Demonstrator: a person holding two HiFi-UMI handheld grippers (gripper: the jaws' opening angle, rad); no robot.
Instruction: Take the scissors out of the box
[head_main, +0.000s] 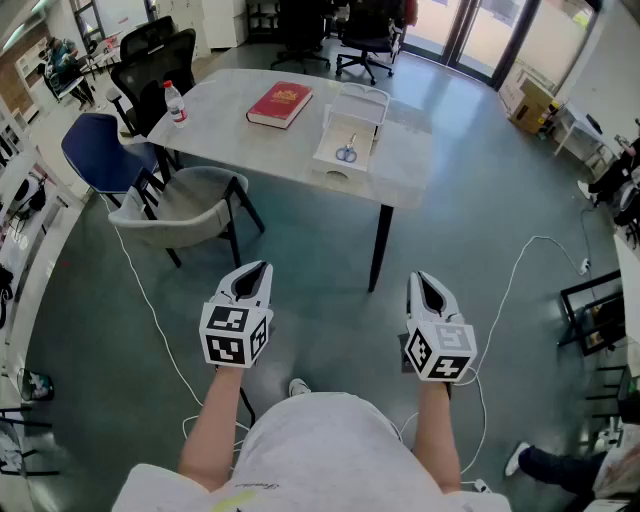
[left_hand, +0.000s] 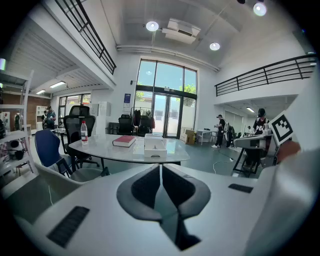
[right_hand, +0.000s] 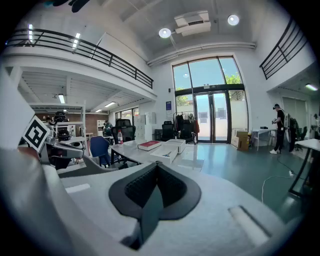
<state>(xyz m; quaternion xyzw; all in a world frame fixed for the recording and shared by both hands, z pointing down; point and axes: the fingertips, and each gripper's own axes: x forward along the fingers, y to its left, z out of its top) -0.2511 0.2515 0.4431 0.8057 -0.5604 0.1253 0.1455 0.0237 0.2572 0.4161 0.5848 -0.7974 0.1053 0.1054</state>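
On the table (head_main: 225, 115), well ahead of both grippers, the scissors (head_main: 346, 153) lie inside the open white box (head_main: 328, 170), with a red book (head_main: 280, 103) just to its left in the head view and a bottle (head_main: 176, 102) near the table's left end. Left gripper (head_main: 252, 278) and right gripper (head_main: 427, 285) hang side by side over the floor, short of the table, each with its jaws pressed together on nothing.

Red book (head_main: 279, 104), water bottle (head_main: 176, 102) on table (head_main: 228, 136)
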